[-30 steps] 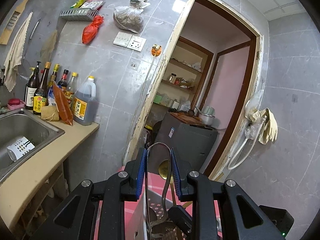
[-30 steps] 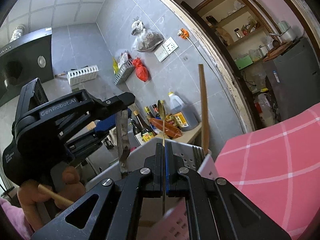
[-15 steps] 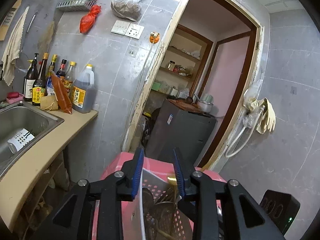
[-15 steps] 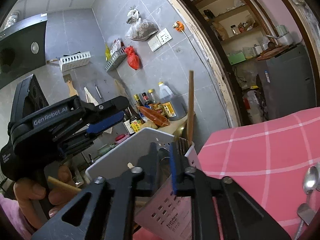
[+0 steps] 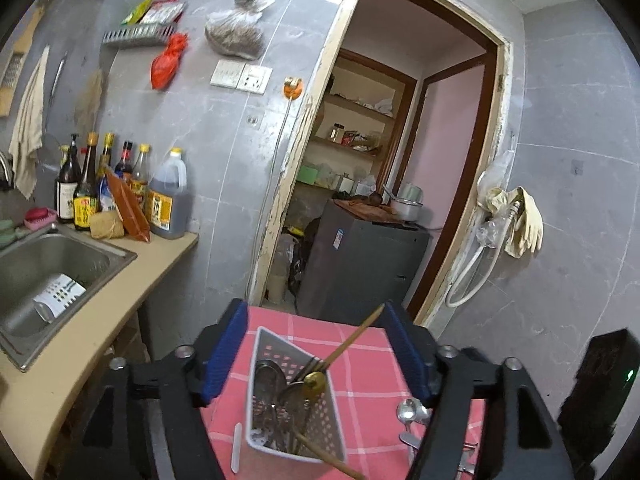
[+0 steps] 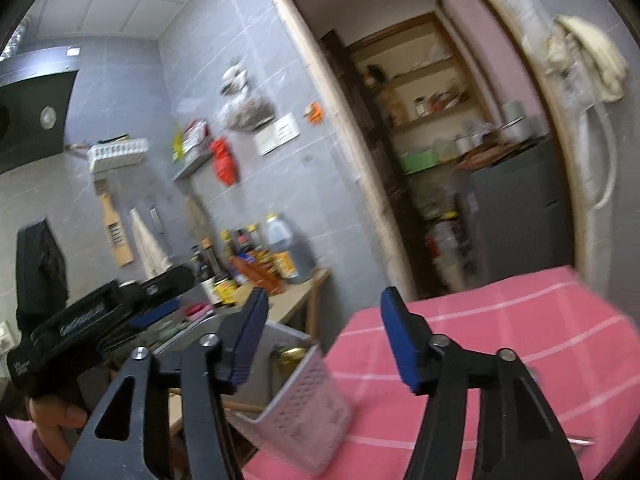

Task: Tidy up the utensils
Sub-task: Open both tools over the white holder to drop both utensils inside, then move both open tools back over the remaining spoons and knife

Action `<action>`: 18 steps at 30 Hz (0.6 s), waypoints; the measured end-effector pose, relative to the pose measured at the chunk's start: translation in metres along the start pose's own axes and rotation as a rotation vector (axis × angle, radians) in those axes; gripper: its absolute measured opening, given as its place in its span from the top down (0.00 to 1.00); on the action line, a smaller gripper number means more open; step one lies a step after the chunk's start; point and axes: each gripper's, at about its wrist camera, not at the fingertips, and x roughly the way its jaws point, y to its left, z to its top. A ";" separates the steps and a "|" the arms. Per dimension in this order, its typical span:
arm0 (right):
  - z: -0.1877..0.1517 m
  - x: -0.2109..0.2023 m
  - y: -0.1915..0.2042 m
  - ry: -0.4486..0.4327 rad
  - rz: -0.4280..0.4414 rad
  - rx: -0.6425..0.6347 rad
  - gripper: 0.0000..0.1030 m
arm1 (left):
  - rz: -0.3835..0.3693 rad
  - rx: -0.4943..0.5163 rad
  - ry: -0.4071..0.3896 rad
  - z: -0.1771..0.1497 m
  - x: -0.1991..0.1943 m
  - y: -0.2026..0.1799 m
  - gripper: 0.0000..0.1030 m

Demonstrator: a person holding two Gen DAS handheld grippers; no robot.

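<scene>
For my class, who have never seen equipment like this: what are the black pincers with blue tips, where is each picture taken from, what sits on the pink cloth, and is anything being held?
There is no robot. A person holds a two-finger gripper in each hand, each carrying a camera that looks along its fingers. One picture comes from the left gripper, the other from the right gripper.

On the pink checked tablecloth stands a white perforated utensil basket holding metal utensils and a wooden chopstick. A loose spoon lies beside it.

Nothing is held: both grippers have just opened their jaws, and nothing is between the pads.
</scene>
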 end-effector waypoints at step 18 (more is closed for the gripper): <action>0.046 -0.136 -0.057 -0.067 -0.356 -0.133 0.01 | -0.030 0.198 -0.026 -0.044 -0.038 -0.112 0.01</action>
